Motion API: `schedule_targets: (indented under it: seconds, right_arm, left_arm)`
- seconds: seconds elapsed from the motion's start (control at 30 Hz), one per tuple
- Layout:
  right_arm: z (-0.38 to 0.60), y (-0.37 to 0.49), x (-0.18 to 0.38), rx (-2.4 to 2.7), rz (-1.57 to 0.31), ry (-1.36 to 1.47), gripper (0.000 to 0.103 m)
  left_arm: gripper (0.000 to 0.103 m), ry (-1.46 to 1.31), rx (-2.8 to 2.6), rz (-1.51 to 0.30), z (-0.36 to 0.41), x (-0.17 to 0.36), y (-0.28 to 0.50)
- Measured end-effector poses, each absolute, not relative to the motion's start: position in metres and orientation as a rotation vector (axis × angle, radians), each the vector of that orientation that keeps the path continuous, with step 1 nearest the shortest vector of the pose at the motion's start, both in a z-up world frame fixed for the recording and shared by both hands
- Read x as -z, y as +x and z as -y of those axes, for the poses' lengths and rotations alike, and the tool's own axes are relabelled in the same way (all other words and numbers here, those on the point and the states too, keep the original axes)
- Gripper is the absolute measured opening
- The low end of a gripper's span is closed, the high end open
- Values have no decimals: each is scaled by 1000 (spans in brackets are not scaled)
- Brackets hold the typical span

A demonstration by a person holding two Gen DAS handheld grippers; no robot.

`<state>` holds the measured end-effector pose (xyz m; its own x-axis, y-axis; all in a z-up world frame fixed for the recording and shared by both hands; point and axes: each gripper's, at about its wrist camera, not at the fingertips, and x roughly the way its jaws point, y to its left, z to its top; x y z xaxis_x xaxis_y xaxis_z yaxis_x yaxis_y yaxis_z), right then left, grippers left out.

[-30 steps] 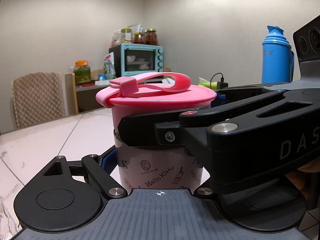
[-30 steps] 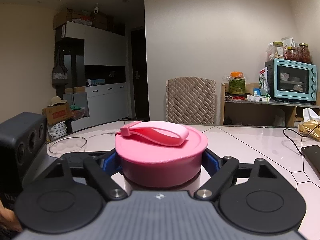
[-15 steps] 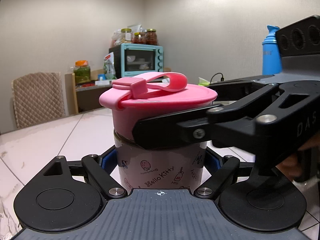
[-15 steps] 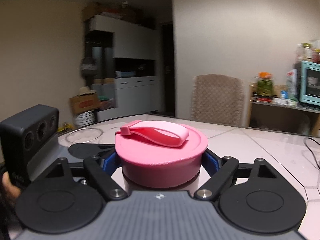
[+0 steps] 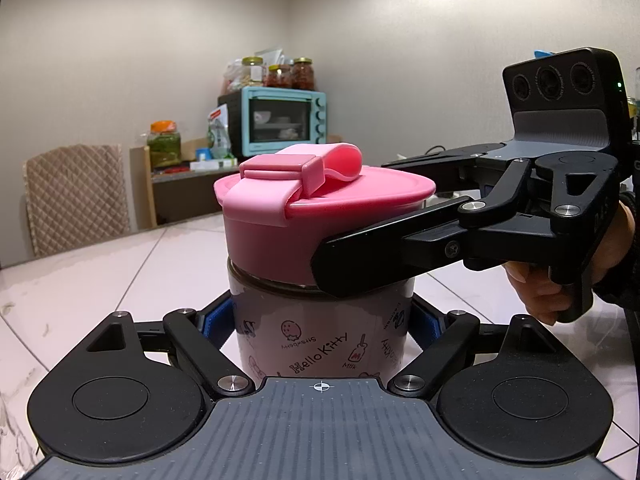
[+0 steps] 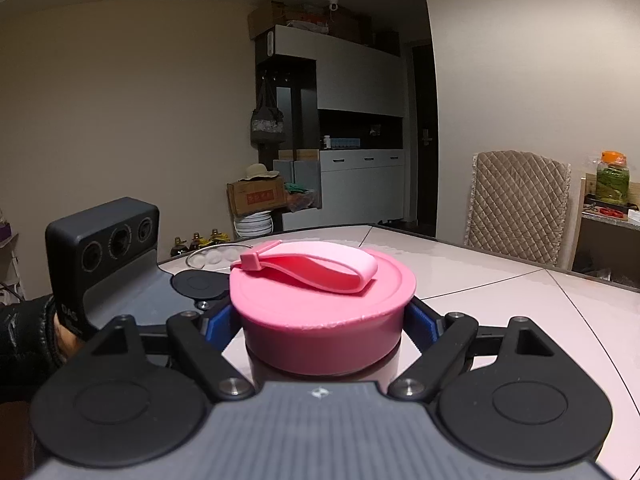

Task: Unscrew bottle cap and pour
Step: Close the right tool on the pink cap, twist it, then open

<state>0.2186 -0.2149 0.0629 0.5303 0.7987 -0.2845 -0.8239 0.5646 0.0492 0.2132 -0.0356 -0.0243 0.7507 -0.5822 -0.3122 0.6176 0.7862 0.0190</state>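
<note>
The bottle [image 5: 320, 332] stands upright on the pale marble-pattern table [image 5: 80, 280], a pinkish tumbler with small cartoon prints. Its wall reads "Hello Kitty", with "Strawberry" under a strawberry figure and "Milk" beside a small bottle figure; further lettering at the right edge is too curved to read. The pink cap [image 5: 280, 220] sits on top of the bottle, level, with a flat pink silicone strap [image 5: 320, 160] looped across it.

The left gripper [image 5: 320, 320] is closed on the bottle's lower body, its blue pads [image 5: 214, 320] pressed against the wall on either side.

The right gripper [image 6: 320, 320] reaches in from the right in the left wrist view, at cap height, with a finger [image 5: 380, 256] lying across the front of the cap's skirt. Its jaws have just been opening, with the cap between them. In its own view the blue pads [image 6: 420, 316] flank the cap closely; whether they touch it cannot be told. A hand [image 5: 560, 280] in a dark sleeve holds this gripper's handle. Raised lettering on the gripper body is partly hidden and cannot be read in full.

Beyond the bottle, a quilted chair back [image 5: 76, 196] stands at the table's far edge. A teal toaster oven [image 5: 280, 120] sits on a shelf, with jars [image 5: 280, 74] on top and an orange-lidded jar [image 5: 164, 142] to its left. In the right wrist view a glass bowl [image 6: 212, 254] rests on the table behind the cap.
</note>
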Motion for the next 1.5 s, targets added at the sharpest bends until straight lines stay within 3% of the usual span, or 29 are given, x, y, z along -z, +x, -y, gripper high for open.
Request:
schedule_targets:
  seconds: [0.07,0.6,1.3,1.5]
  right_arm:
    - [215,214,-66,-940,-279,-94,98]
    - [191,168,-70,-638,-255,-102,98]
    - [169,170,-53,-496,-264,-33,95]
    - [163,170,-50,-472,-259,-44,89]
  left_arm:
    - [90,124,657,-299,36,24,213]
    - [90,124,657,-299,36,24,213]
    - [90,123,657,-299,36,24,212]
    - [90,123,657,-299,36,24,212]
